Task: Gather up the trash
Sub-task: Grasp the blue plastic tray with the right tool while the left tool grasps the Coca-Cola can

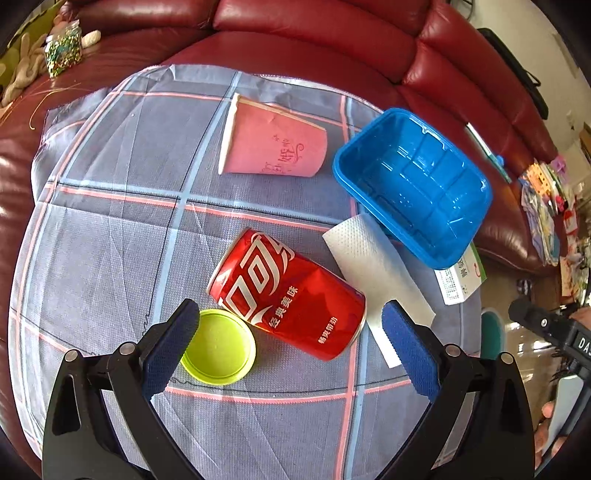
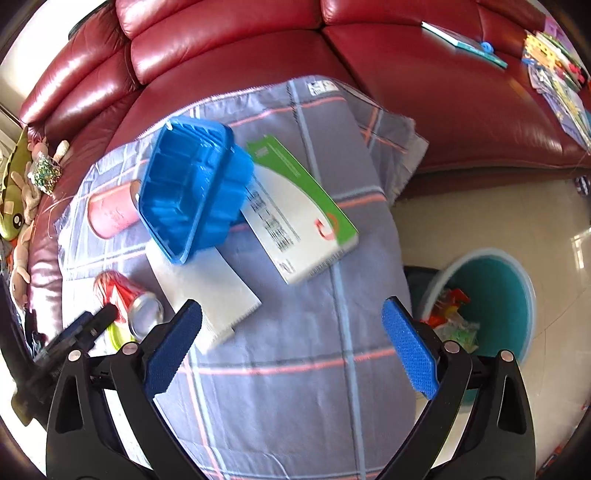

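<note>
Judging by how things lie, the collecting is only partly done: the teal bin on the floor, just right of the right gripper, already holds some crumpled wrappers, while six pieces of trash sit on the checked cloth over the red leather sofa.

Both grippers are spread wide and hold nothing. From the left gripper, left to right: a lime-green plastic lid, round and shallow, lies touching its left finger's blue pad. Just ahead, between the fingers, a glossy red soda can lies on its side. Farther ahead a pink paper cup, tapered and lightly creased, also lies tipped over. By the right finger, an embossed white paper napkin lies flat, partly tucked under a blue plastic tray, thin, ribbed and rectangular.

In the right wrist view the tray leans tilted on a green-and-white cardboard box, flat and printed, ahead of the right gripper and between its fingers. All six of these remain to be binned.
</note>
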{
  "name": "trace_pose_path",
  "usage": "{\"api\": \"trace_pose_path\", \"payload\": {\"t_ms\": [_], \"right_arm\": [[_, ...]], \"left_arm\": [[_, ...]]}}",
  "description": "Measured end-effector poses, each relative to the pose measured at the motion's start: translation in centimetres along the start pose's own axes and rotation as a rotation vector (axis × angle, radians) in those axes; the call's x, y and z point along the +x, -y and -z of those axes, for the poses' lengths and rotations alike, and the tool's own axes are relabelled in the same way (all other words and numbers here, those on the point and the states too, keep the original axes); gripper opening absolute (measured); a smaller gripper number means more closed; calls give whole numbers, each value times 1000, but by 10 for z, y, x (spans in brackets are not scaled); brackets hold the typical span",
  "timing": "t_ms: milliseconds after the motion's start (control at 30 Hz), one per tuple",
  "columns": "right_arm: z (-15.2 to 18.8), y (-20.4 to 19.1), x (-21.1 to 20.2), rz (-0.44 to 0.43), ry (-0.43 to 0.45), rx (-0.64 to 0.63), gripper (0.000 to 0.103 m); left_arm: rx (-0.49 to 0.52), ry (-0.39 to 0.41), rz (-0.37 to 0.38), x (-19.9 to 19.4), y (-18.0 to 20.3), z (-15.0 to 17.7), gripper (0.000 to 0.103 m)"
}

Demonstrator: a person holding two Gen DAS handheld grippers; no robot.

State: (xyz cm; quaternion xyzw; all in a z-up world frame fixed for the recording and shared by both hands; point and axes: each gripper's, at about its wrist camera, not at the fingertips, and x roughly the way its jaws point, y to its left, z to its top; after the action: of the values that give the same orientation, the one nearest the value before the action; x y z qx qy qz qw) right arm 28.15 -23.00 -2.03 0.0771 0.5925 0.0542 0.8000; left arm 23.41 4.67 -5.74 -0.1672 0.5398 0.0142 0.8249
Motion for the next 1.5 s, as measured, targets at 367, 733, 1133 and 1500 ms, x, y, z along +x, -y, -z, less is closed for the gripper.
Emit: {"api": "trace_pose_path", "payload": {"t_ms": [367,733,1133,1500], "right_arm": [[-53,-43,48,-37,-6,-47,73],[-47,-56,58,-28,26,-116,9],[-25,5,-8,32,129,-68,9],[25,62,-16,44,102,-1,9]], "left_arm": [[-2,-19,-8,23,-12,-12,99],[-27,-31,5,34,-14,-18,99],[120,-15,16,45,26,-9,87],[413,-56,46,40,82,34,80]]}}
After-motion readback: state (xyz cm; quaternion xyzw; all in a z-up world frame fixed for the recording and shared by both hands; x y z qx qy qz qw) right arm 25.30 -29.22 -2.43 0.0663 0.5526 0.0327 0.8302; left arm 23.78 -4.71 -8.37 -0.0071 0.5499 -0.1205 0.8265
